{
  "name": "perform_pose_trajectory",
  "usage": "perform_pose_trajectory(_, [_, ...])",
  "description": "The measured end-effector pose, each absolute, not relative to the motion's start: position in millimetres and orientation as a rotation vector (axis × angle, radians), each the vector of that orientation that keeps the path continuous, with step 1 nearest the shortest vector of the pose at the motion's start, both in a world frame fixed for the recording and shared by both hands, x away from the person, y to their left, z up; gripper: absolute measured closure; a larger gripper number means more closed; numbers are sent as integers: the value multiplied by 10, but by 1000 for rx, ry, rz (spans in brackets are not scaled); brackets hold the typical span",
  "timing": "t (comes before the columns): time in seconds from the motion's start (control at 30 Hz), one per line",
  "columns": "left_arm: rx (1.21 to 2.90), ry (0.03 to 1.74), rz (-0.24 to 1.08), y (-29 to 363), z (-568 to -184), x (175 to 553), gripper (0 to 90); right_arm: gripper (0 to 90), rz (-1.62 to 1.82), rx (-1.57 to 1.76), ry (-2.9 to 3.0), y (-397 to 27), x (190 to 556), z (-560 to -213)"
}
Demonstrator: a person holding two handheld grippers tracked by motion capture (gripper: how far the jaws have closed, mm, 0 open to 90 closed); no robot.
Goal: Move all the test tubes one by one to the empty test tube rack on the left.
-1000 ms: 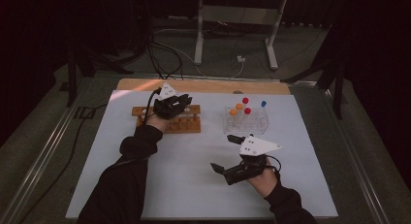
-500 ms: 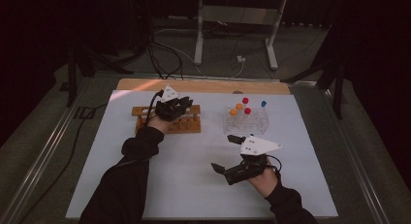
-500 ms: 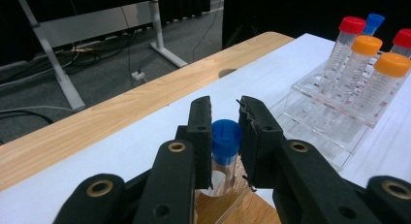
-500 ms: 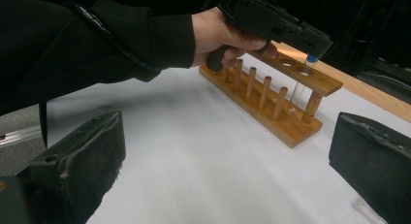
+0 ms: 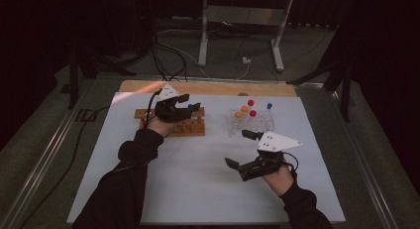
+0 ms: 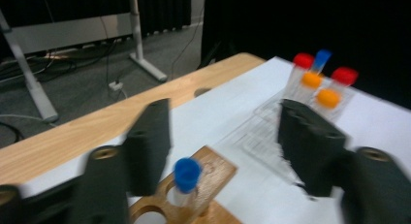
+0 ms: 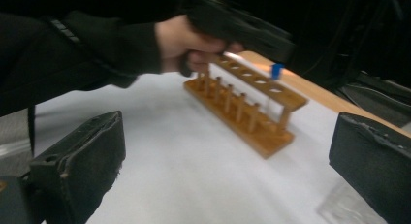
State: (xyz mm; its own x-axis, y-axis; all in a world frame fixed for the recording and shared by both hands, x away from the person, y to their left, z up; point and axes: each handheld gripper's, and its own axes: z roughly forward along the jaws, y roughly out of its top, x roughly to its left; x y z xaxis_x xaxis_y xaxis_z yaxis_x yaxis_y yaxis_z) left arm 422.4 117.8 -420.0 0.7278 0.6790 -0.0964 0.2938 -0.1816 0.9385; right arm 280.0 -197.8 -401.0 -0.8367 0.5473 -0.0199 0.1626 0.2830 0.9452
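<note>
Now: my left tool (image 6: 223,151), jaws just opened wide, empty, above upright blue tube (image 6: 186,178) in rack (image 5: 190,129); right tool (image 5: 243,150) wide, empty, farther.

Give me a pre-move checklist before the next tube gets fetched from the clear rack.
1. Blue-capped tube seated in an end hole of the wooden rack: ok.
2. Left gripper jaws have just been opening, pads clear of the tube: ok.
3. Right gripper open, nothing between the jaws: ok.
4. Capped tubes upright in the clear rack: ok.
5. Wooden rack's other holes free: ok.
6. Tube seated to the bottom: cannot tell.
</note>
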Motion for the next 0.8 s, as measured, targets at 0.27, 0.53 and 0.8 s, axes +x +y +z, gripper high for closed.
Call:
perform_pose_trajectory(0.27, [1753,678,321,1257,-4016,3914,29,0,1528,738,2124,-2318,3031,-3791])
perform_pose_trajectory(0.53, [1733,583,264,1330,-4029,3557,10,0,1463,890,2023,-2687,3372,-3750])
perform_pose_trajectory(0.8, [1758,514,232,1327,-4154,3244,6,61,1354,1028,1965,-2939,3693,-4007])
